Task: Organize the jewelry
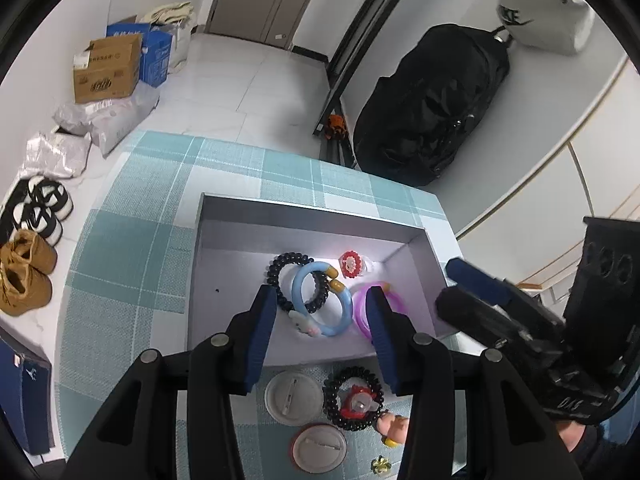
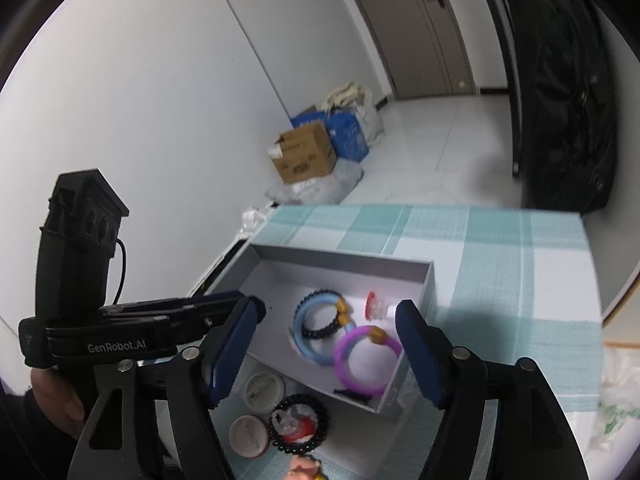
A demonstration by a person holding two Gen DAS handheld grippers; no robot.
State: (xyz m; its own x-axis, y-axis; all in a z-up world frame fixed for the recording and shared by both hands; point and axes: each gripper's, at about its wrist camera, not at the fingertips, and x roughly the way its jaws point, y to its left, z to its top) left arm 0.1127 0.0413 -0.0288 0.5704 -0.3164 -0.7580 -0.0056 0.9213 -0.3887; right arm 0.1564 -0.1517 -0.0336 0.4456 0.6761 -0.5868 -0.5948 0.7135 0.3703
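A: Nearest my left gripper, on the checked cloth of the desk, what do you make out?

B: I see two round badges face down, a pale one and a red-rimmed one, with a ring of black beads beside them that has a red charm inside it. A small doll's head lies at the bottom edge, partly hidden by the jaw.

A: And my jaws?

B: The left jaws stand apart with nothing between them, hanging over the near wall of the grey box. The right gripper has its jaws wide, also empty, over the near right corner of the same box.

A: Inside the box?

B: I see a light blue bangle with yellow ends lying across a black coiled hair tie. A small white figure rests against the blue bangle's near side. A purple bangle sits just beside it, towards the right wall. Behind them, near the far right corner, lies a small red and clear piece; I cannot tell what it is.

A: Beyond the desk?

B: I see cardboard boxes against the wall and a black bag by the door frame.
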